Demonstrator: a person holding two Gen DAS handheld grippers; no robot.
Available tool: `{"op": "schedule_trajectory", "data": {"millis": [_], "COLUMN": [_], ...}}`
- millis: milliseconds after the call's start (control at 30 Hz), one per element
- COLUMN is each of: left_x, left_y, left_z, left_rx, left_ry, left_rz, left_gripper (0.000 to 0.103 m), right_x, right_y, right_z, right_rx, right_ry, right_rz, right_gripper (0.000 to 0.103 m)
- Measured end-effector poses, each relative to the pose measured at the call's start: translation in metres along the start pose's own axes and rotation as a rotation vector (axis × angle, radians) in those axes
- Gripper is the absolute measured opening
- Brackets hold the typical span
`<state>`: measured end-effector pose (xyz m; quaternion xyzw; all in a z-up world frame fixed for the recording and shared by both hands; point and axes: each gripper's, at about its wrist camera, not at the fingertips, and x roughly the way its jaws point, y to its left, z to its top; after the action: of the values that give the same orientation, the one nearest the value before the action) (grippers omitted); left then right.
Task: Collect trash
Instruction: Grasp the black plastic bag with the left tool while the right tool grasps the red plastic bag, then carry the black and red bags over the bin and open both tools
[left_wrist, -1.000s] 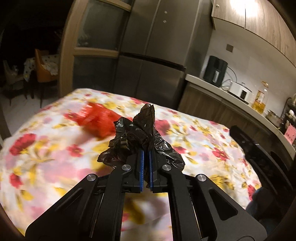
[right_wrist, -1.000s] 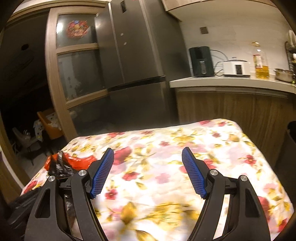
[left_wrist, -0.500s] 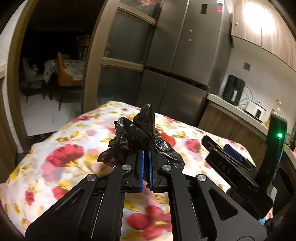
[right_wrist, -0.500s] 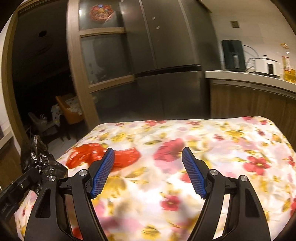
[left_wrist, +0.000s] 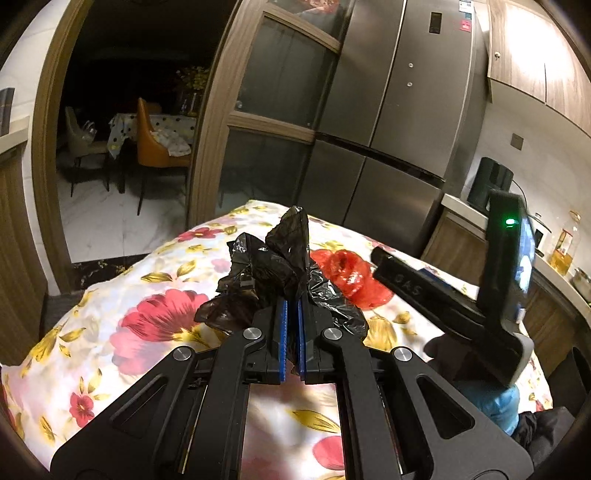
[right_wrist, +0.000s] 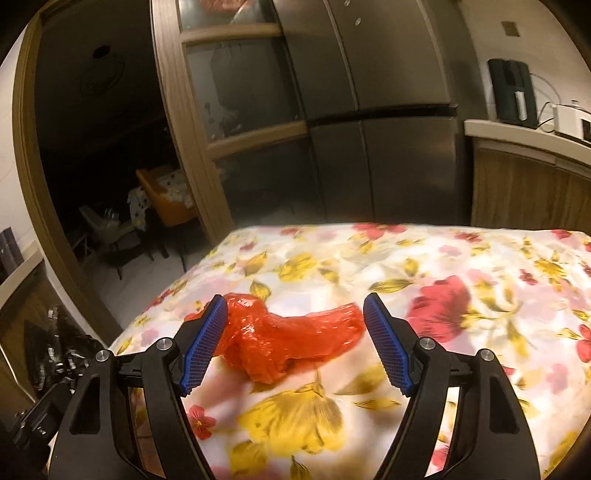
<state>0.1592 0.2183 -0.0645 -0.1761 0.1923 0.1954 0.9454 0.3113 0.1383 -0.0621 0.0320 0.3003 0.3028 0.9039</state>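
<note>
Red plastic, thin and glossy, lies crumpled on the flowered tablecloth (right_wrist: 461, 266): this red wrapper (right_wrist: 288, 339) is the piece of trash I am after. From the right wrist it sits dead ahead at 12 o'clock, between the spread jaws of my right gripper (right_wrist: 295, 343); the blue ribbed pads stand wide on either side and I cannot see either one pressing on it. So I read this step as the approach to the second pick.

My left gripper (left_wrist: 291, 332) is pinched tight on a black bag (left_wrist: 273, 266), a wrinkled film bunched into peaks above the closed pads. From the left wrist the wrapper shows at about 1 o'clock beyond that bag, with the right gripper's black body at 3 o'clock.

Next move, as I judge it: settle the open jaws down around the thickest fold, then close. Cloth is soft and puckered, so the pads could snag it. Film is slick and light; a shallow pinch may slip.
</note>
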Motion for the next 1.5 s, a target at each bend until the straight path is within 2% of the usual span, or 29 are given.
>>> {"op": "schedule_trajectory", "data": {"millis": [133,200,233,300,400,533,667,900,1233,1500], "left_x": [0.007,0.010,0.011,0.015,0.017,0.020,0.019,0.014,0.005,-0.006], "left_y": [0.007,0.010,0.010,0.009,0.010,0.012,0.010,-0.010,-0.080,-0.149], "left_z": [0.002,0.001,0.000,0.001,0.001,0.002,0.003,0.002,0.001,-0.016], "left_rx": [-0.019,-0.026,-0.026,-0.027,-0.028,-0.026,-0.027,0.011,0.096,0.192], "left_ry": [0.006,0.015,0.020,0.029,0.037,0.044,0.046,0.045,0.043,0.062], "left_rz": [0.003,-0.006,-0.009,-0.013,-0.016,-0.021,-0.029,-0.061,-0.198,-0.305], "left_gripper": [0.003,0.003,0.003,0.003,0.003,0.003,0.003,0.004,0.004,0.004], "right_x": [0.019,0.024,0.023,0.024,0.023,0.016,0.000,-0.055,-0.145,-0.207], "right_y": [0.001,0.001,0.001,0.003,0.008,0.010,0.005,-0.024,-0.086,-0.134], "right_z": [-0.005,-0.006,-0.009,-0.010,-0.011,-0.011,-0.008,-0.007,-0.012,-0.022], "right_rx": [-0.002,-0.002,-0.004,-0.015,-0.039,-0.054,-0.055,-0.038,0.046,0.103], "right_ry": [0.091,0.116,0.119,0.122,0.120,0.103,0.068,-0.031,-0.156,-0.233], "right_rz": [0.017,0.027,0.034,0.043,0.050,0.047,0.032,-0.043,-0.179,-0.295], "right_gripper": [0.071,0.057,0.053,0.038,0.021,0.008,0.006,0.005,0.005,0.005]}}
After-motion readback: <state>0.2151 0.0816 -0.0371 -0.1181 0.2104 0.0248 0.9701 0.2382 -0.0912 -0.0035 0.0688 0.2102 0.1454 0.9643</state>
